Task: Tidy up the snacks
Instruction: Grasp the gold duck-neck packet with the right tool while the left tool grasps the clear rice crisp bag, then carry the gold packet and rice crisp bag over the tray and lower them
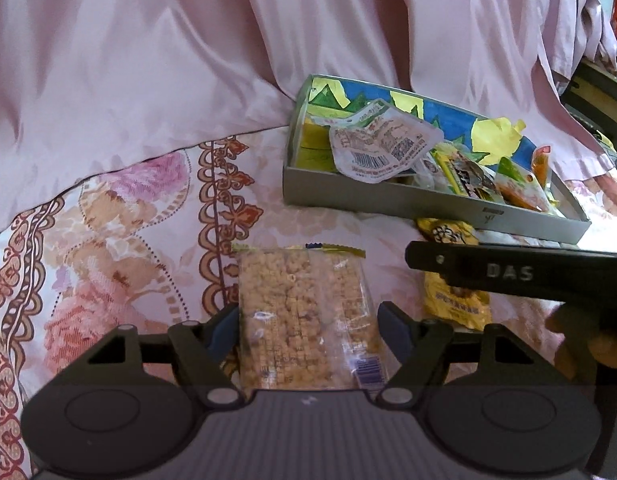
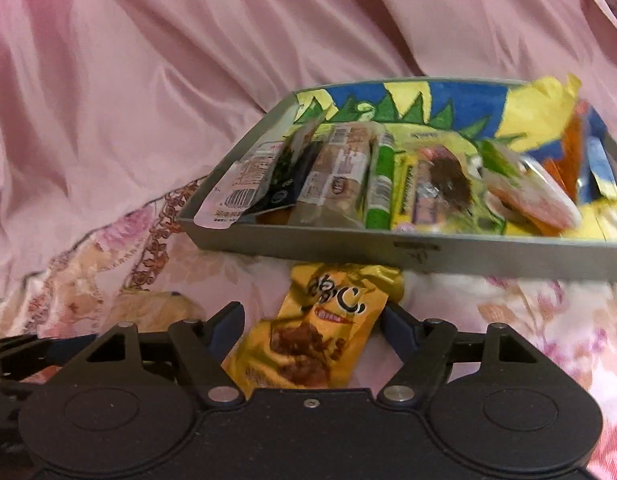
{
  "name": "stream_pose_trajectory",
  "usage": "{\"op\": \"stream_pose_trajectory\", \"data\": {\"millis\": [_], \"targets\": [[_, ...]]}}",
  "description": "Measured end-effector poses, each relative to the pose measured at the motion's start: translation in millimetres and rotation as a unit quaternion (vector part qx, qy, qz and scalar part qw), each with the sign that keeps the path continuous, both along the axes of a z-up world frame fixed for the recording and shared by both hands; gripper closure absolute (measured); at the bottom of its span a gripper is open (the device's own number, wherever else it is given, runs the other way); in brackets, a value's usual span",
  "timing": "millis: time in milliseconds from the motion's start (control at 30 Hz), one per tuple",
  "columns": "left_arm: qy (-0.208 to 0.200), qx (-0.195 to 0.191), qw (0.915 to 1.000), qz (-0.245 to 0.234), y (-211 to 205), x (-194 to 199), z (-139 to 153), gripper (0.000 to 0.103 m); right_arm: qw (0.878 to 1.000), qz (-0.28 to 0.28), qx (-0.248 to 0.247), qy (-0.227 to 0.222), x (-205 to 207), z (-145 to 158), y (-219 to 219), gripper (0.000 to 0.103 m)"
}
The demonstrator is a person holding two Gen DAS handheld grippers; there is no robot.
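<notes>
- Lying on a floral bedsheet — a clear packet of puffed-grain snack, flat, its serrated top edge pointing away from the camera.
- Straddling that packet is the left tool: its blue-padded fingers are standing spread on either side; the left pad is right at the packet's edge and the right pad is a little clear of it, so no pinch is showing.
- Sitting further back and to the right is a grey tray with a painted blue, yellow and green inner wall, holding a jumble of snack wrappers, among them a white barcoded sachet.
- Poking out from under the tray's near wall is a yellow snack bag, lying on the sheet just in front of it.
- Reaching around the yellow bag is the right tool, jaws spread, pads beside the bag's flanks; whether they are pressing cannot be told.
- Crossing the right side of the left wrist view is the right tool's black body, with part of a hand beneath it.
- Draping behind everything is a pink satin quilt in folds.
</notes>
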State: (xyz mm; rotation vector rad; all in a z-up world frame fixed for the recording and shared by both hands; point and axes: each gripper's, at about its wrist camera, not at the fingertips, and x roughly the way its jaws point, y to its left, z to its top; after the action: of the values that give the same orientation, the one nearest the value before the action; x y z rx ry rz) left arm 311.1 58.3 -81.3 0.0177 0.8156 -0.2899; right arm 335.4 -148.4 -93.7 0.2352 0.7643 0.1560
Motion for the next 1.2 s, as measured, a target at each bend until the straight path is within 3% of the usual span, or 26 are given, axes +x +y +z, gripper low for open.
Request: {"op": "stream_pose_trajectory", "data": {"millis": [100,233,500,767,833,933,1000,1200], "targets": [[0.002,-0.001,1.0,-0.003,0.8,-1.8,0.5,0.025,0.999,0.022,-0.03,-0.008,-3.8,-1.1,4.1,0.032],[0.001,-0.007,0.9997,-0.023,-0.7,-5.8,0.3,0.025,0.997,0.061,-0.045,-0.012,-20.6,-0.3,-3.9,0.046],[0.004,-0.008,0.9975,-0.07,-13.9,-34.2,-2.2,0.025,0.99,0.122,-0.067,-0.005,-71.4,8.7,-31.1,0.048],[0.025,0.018,0.9973,-0.067,-24.5,-31.1,-2.2,0.016,0.988,0.113,-0.099,-0.023,-88.6,3.8,-29.7,0.04],[0.026,0.034,0.997,-0.065,-28.6,-31.4,-5.3,0.016,0.988,0.114,-0.1,-0.029,-89.5,2.2,-27.0,0.031],[0.023,0.066,0.9951,-0.069,-38.4,-34.2,-8.4,0.017,0.986,0.119,-0.109,-0.032,-92.7,-2.4,-20.0,0.027],[0.02,0.076,0.9942,-0.074,-41.7,-36.2,-8.5,0.018,0.985,0.12,-0.119,-0.041,-96.9,-4.9,-16.7,0.031],[0.026,0.061,0.9958,-0.062,-37.1,-36.6,-4.4,0.025,0.985,0.109,-0.118,-0.058,-103.6,-5.2,-17.0,0.047]]}}
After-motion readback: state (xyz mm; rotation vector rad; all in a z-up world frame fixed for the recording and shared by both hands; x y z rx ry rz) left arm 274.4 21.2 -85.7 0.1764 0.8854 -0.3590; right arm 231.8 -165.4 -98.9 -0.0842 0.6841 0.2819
